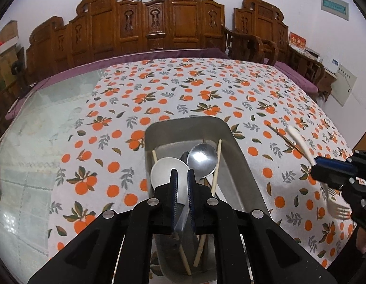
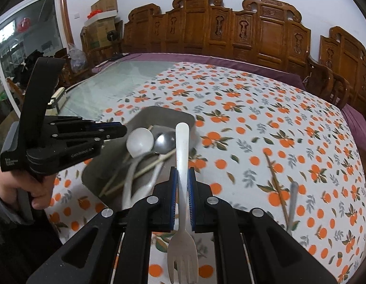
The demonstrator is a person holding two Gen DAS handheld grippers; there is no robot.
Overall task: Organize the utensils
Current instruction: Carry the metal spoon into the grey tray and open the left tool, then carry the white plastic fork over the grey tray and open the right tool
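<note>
Orange-print desk (image 2: 254, 108): right hand-held gripper (image 2: 183, 182) clamps the white fork (image 2: 182, 156), left hand-held gripper (image 1: 182, 184) pinches the white spoon (image 1: 162, 170); either could slip beside the tray (image 2: 159, 116).

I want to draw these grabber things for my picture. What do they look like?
Both are chunky black plastic tools. The right tongs have two flat fingers lined with blue ribbed pads and round silver bolts on the joints. The left tongs look the same, with small white lettering along one side. A dark grey sleeve shows at the wrist.
</note>
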